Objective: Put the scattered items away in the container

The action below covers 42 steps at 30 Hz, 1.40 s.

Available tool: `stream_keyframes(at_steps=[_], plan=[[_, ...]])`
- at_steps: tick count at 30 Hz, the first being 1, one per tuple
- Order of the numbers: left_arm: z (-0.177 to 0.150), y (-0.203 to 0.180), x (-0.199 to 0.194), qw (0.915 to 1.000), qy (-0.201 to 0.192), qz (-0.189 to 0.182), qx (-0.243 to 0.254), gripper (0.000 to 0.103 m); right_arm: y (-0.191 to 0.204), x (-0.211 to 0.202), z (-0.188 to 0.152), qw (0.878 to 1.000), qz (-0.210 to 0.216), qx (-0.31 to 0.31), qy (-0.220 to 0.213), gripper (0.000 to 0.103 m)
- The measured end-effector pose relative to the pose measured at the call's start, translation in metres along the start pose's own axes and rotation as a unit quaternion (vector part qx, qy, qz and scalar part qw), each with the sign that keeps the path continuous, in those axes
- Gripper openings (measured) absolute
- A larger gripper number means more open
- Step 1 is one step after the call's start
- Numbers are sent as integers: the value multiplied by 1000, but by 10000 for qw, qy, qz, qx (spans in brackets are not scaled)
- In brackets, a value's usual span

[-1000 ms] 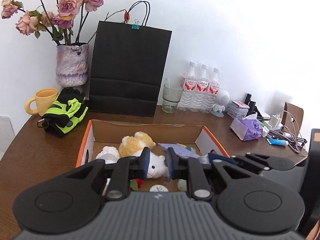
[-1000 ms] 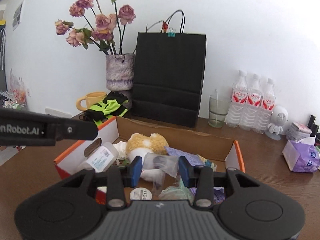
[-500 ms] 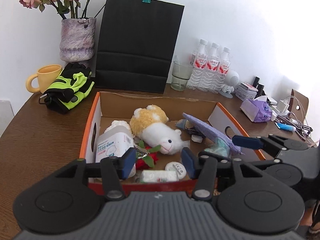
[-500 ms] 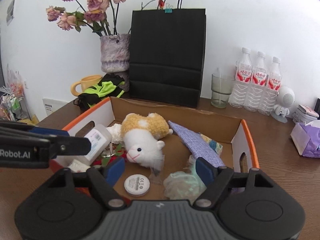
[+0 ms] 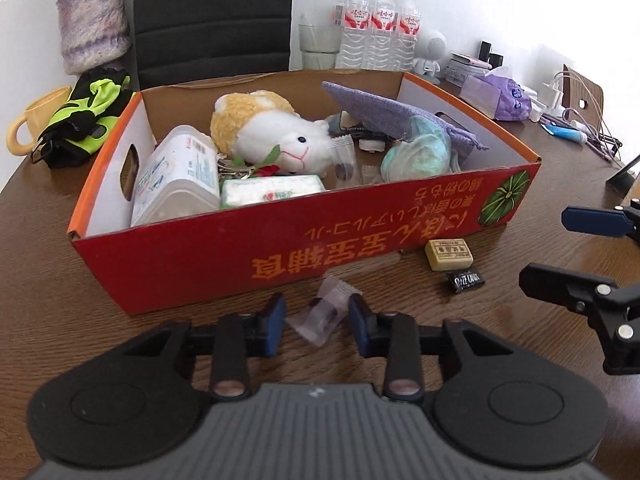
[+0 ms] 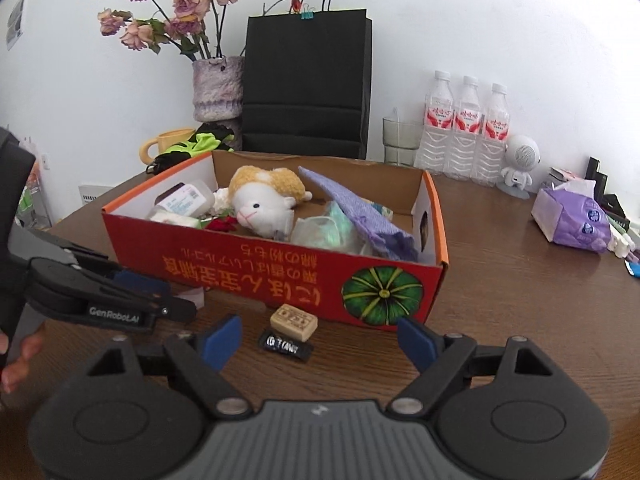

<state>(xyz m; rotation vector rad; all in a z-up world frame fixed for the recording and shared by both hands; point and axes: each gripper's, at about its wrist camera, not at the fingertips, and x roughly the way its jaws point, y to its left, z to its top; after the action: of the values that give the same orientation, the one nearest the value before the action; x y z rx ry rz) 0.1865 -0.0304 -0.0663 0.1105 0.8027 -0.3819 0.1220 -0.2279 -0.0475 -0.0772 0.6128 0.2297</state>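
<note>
Between the blue pads of the left tongs (image 5: 316,322), which stand parted and grip nothing, lies a clear plastic sachet (image 5: 325,312) flat on the brown tabletop (image 5: 48,280), touching neither pad as far as can be seen. The right tongs (image 6: 318,340) are spread wide and released, low over the tabletop. Just ahead of them, within their span, lie a tan wrapped block (image 6: 294,322) and a small black candy packet (image 6: 285,346), side by side and nearly touching, both just in front of the box's red wall.

The red cardboard box (image 5: 280,256), printed with yellow characters and a green pumpkin, stands directly beyond both tongs. Inside it, at the left end, a white plastic bottle (image 5: 178,178) lies on its side with a green-and-white tissue pack (image 5: 272,192) beside it. A white and yellow plush toy (image 5: 272,132) rests in the middle above a red flower (image 5: 268,170). To the right sit a pale green crumpled bag (image 5: 416,154) and a purple cloth pouch (image 5: 384,114) leaning toward the far wall, with small clear sachets (image 5: 346,156) between plush and bag.
</note>
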Motion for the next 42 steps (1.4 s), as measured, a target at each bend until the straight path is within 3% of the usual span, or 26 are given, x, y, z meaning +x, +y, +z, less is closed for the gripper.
stream_keyframes(at_steps=[2, 5, 8, 10, 13, 18, 19, 21, 23, 24, 27, 33, 35, 36, 42], plan=[[-1, -3, -5, 10000, -42, -65, -9, 20, -1, 0, -2, 10000, -31, 25, 6, 84], [-2, -11, -27, 9990, -422, -26, 126, 20, -2, -1, -2, 10000, -40, 61, -31, 84], [9, -14, -64, 9957, -894, -238, 83, 20, -4, 2, -1, 9999, -16, 103, -26, 85], [25, -15, -88, 9909, -1328, -219, 98, 20, -3, 5, 0, 9999, 19, 132, 2, 85], [58, -12, -98, 9862, -1658, -9, -11, 21, 0, 11, -1, 9998, 96, 179, 92, 85], [94, 0, -52, 9894, -1324, 497, -343, 22, 8, 25, -4, 9993, 152, 225, 253, 84], [95, 3, -41, 9902, -1209, 551, -430, 26, 9, 27, -5, 9992, 158, 226, 285, 83], [90, 10, -26, 9912, -1005, 578, -637, 67, 11, 31, -7, 9991, 145, 211, 338, 83], [81, 16, -27, 9888, -1065, 565, -874, 95, 13, 34, -8, 9990, 115, 185, 381, 80], [75, 19, -32, 9868, -1178, 542, -970, 102, 14, 36, -8, 9990, 109, 171, 395, 80], [59, 27, -52, 9823, -1392, 514, -1142, 103, 18, 43, -8, 9989, 83, 119, 444, 75], [23, 39, -86, 9806, -1378, 515, -1297, 103, 20, 54, -7, 9987, 107, 131, 487, 54], [9, 43, -94, 9803, -1337, 520, -1360, 103, 21, 53, -7, 9988, 122, 97, 469, 38], [3, 44, -96, 9805, -1288, 497, -1401, 103, 22, 52, -6, 9987, 147, 84, 472, 35], [-26, 38, -96, 9836, -944, 118, -1533, 103, 17, 45, -11, 9988, 210, 62, 439, 33]])
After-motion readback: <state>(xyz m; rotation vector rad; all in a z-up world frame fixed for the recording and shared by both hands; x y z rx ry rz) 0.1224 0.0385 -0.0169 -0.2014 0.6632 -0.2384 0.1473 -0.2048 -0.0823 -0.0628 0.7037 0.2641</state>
